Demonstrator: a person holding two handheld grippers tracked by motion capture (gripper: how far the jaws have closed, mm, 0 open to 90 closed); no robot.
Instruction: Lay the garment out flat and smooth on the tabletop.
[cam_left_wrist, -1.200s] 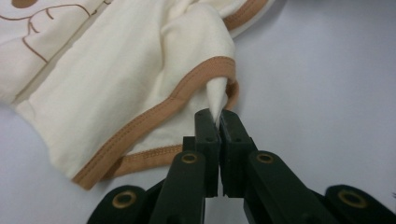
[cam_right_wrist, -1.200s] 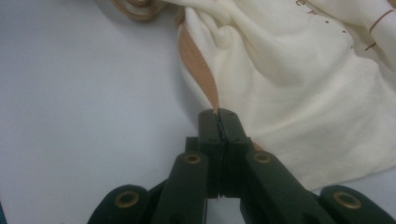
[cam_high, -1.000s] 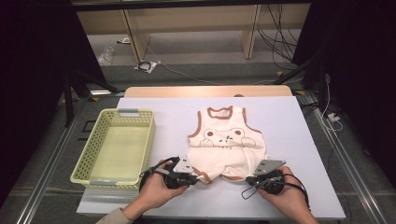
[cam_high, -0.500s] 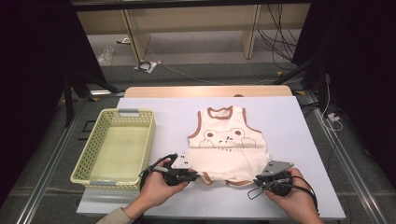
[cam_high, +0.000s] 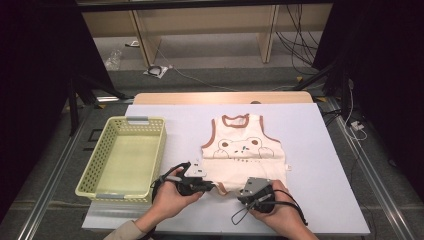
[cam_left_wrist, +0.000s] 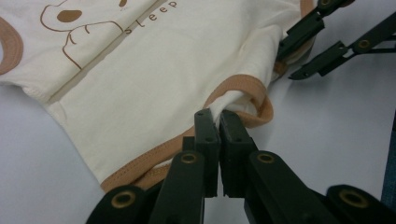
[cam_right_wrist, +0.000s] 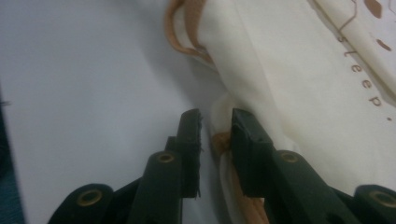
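A cream baby bodysuit (cam_high: 245, 150) with brown trim and a bear print lies flat on the white table (cam_high: 320, 150), neck toward the far side. My left gripper (cam_high: 215, 187) is at its near hem. In the left gripper view it (cam_left_wrist: 215, 116) is shut on a pinch of the brown-edged leg opening of the bodysuit (cam_left_wrist: 154, 84). My right gripper (cam_high: 241, 193) sits just to the right at the same hem. Its jaws (cam_right_wrist: 215, 119) have just been opening and stand apart, with a fold of the bodysuit (cam_right_wrist: 289, 84) loose between them. The right gripper (cam_left_wrist: 286, 65) also appears far off in the left gripper view.
A pale yellow plastic basket (cam_high: 125, 122) stands at the table's left side. Bare white tabletop lies to the right of the bodysuit and along the far edge. Wooden furniture legs and cables are on the floor beyond the table.
My right hand has slid left along the near hem, closer to the left gripper. The bodysuit's near right corner has drawn in with it. The left hand has kept still.
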